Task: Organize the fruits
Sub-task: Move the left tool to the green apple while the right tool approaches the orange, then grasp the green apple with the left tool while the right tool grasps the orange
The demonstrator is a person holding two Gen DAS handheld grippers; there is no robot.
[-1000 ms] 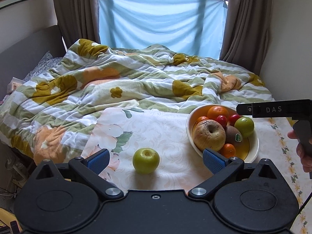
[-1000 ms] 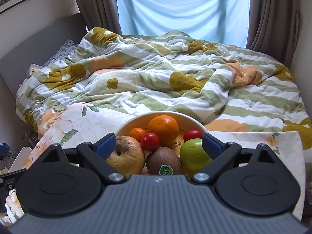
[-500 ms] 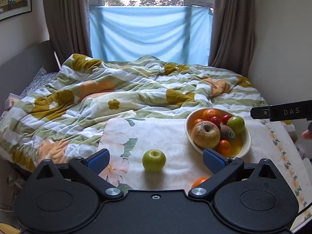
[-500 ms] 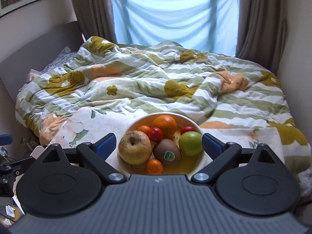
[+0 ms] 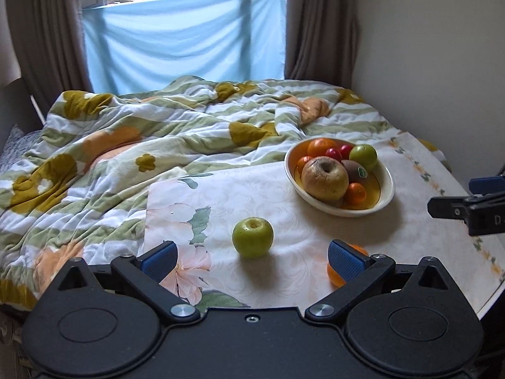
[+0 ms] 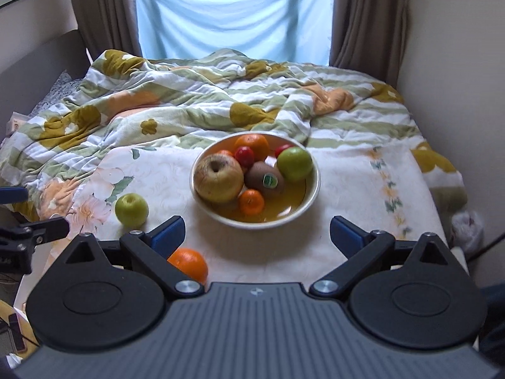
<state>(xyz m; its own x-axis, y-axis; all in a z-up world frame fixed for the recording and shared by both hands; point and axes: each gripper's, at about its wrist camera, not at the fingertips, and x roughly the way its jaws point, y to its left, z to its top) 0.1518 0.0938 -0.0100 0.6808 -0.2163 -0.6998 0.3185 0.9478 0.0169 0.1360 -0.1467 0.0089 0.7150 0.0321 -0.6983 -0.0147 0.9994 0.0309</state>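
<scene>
- Left gripper (image 5: pixel 251 258): jaws standing wide apart, gripping nothing, hovering over the tabletop (image 5: pixel 284 195) w/ its floral cloth.
- Loose green apple (image 5: pixel 252 237) sitting on the cloth just ahead of the left jaws, roughly centred btwn them, stem dimple facing up; not touching either pad.
- Loose orange (image 5: pixel 334 274) lying just behind the left gripper's right-side pad, mostly hidden by it; in the right wrist view the same orange (image 6: pixel 189 263) is showing right beside that gripper's left-side pad.
- Right gripper (image 6: pixel 257 233): jaws also spread wide, nothing pinched.
- Fruit bowl (image 6: pixel 311 195) sitting straight ahead of the right jaws, centred btwn them; from the left gripper it's lying ahead & to the right, well apart from the green apple.
- In the bowl: big wrinkled brownish apple (image 6: pixel 218 177) on the left, kiwi w/ green sticker (image 6: pixel 264 179) touching it, 2nd green apple (image 6: pixel 294 162) at right, large orange (image 6: pixel 252 146) at the back, small tangerine (image 6: pixel 251 201) at front, small red fruits near the orange.
- Rumpled flower-print duvet (image 6: pixel 189 104) lying on the bed beyond the tabletop, blue sheet (image 6: pixel 233 9) hanging across the window.
</scene>
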